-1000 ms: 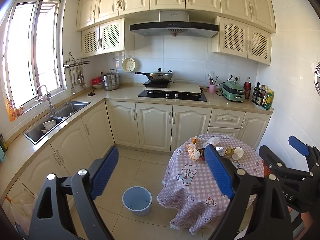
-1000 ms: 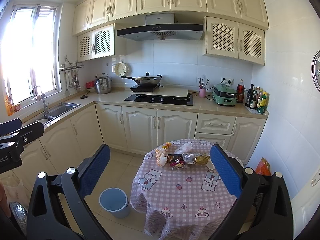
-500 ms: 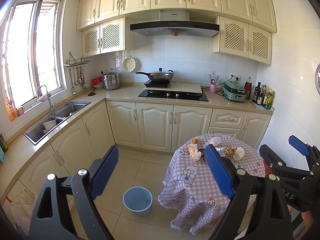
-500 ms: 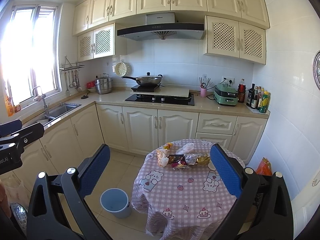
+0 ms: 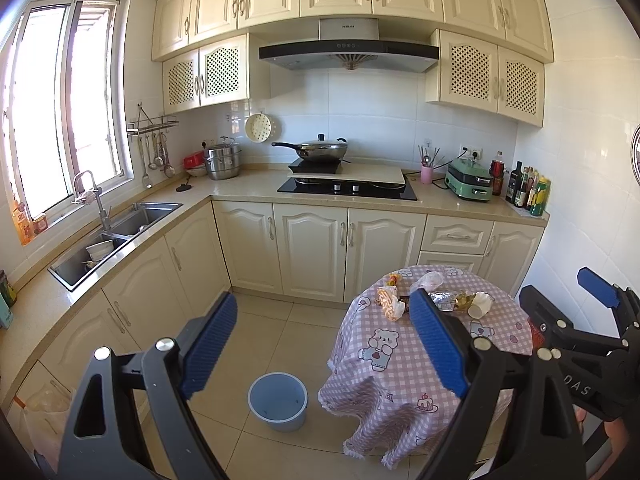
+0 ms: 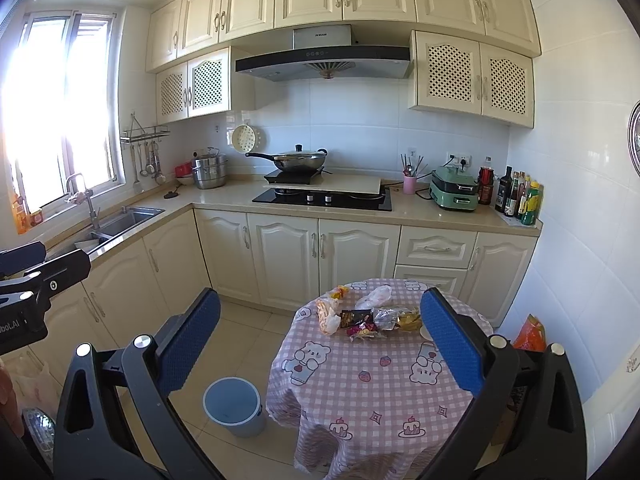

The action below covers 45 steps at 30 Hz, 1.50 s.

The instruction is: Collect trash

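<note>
A small round table with a pink checked cloth point(image 6: 360, 392) carries a heap of trash: crumpled wrappers point(image 6: 362, 322), a clear plastic bag point(image 6: 374, 294) and an orange-white bag point(image 6: 326, 314). The same heap point(image 5: 390, 304) and a tipped paper cup point(image 5: 480, 306) show in the left wrist view. A blue bin point(image 6: 234, 406) stands on the floor left of the table, also seen in the left wrist view point(image 5: 278, 400). My left gripper point(image 5: 320, 346) and right gripper point(image 6: 320, 340) are both open, empty, and held well back from the table.
Cream kitchen cabinets and a counter run along the back and left, with a sink point(image 5: 116, 232), a hob with a wok point(image 5: 320, 150) and bottles point(image 6: 520, 198). An orange bag point(image 6: 530, 334) lies on the floor right of the table. Beige tiled floor point(image 5: 260, 344) lies between counter and table.
Both views have shifted slightly; the table sits a little more to the right in the right wrist view. Both grippers stay open and empty.
</note>
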Each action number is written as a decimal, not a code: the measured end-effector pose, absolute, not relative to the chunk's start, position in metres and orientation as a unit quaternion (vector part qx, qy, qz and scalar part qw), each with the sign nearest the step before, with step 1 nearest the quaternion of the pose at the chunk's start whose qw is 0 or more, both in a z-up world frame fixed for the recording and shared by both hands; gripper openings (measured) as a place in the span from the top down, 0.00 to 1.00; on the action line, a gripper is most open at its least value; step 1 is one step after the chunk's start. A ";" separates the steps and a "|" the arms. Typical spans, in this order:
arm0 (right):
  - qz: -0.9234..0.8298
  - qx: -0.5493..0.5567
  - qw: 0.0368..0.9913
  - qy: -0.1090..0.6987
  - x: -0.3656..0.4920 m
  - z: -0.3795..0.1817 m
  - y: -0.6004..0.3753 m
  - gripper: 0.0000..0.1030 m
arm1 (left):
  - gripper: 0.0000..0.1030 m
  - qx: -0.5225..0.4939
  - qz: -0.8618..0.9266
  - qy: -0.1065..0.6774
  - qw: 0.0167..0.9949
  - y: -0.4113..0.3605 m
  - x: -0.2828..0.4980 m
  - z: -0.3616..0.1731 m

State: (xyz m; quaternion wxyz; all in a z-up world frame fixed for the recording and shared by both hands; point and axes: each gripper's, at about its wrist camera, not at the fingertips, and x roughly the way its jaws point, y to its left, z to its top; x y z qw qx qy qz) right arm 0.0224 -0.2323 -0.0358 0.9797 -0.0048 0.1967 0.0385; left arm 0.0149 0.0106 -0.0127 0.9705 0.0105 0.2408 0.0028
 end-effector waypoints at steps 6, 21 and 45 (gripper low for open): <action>0.039 -0.003 0.980 0.196 0.024 -0.035 -0.231 0.06 | 0.16 0.010 0.002 0.241 0.970 0.012 0.016 -0.012; 0.040 -0.001 0.980 0.196 0.025 -0.038 -0.230 0.06 | 0.16 0.009 0.004 0.245 0.969 0.013 0.013 -0.016; 0.044 0.017 0.977 0.207 0.039 -0.054 -0.215 0.06 | 0.16 0.011 0.004 0.268 0.963 0.025 0.030 -0.024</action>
